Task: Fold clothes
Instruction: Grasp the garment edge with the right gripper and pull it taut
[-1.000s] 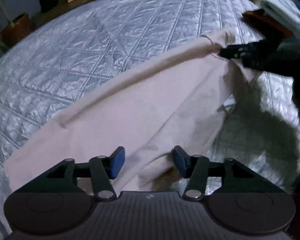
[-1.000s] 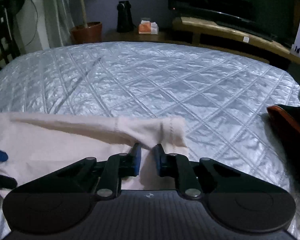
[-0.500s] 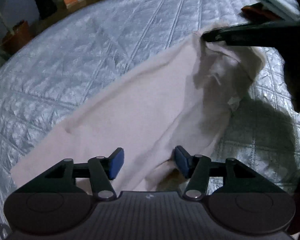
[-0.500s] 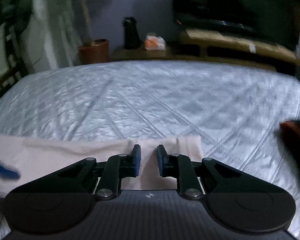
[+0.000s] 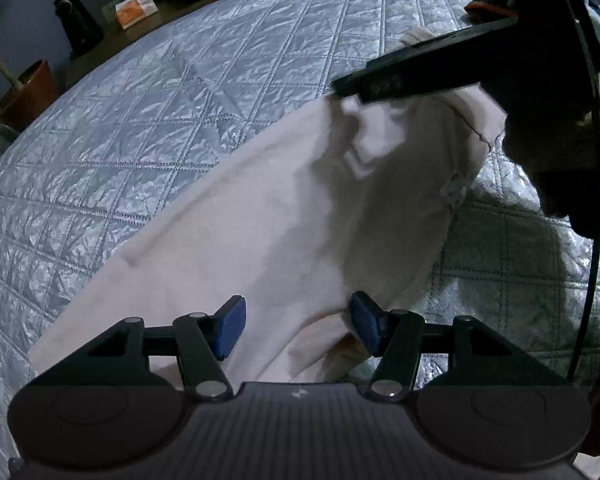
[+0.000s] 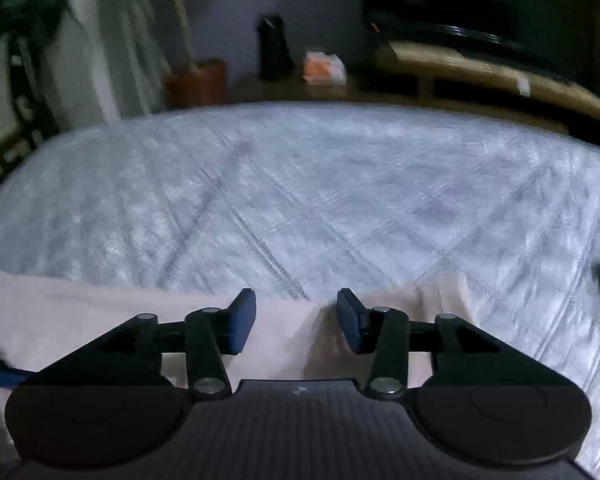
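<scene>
- The left claw [image 5: 298, 330] is apart above the pink garment [image 5: 260, 232].
- The right claw [image 6: 296, 320], at 1 o'clock, is opening; garment fold lies between, unpressed.
- Both are over the quilted bed [image 5: 160, 120].

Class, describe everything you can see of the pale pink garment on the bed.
The pale pink garment is soft, plain knit-looking cloth, lying mostly flat in a long band across the silver quilted bedspread. Its far end is bunched and creased, with a stitched hem and a small white tag showing. The left gripper straddles its near edge; the right gripper, its fingers opening, is over the far end.
</scene>
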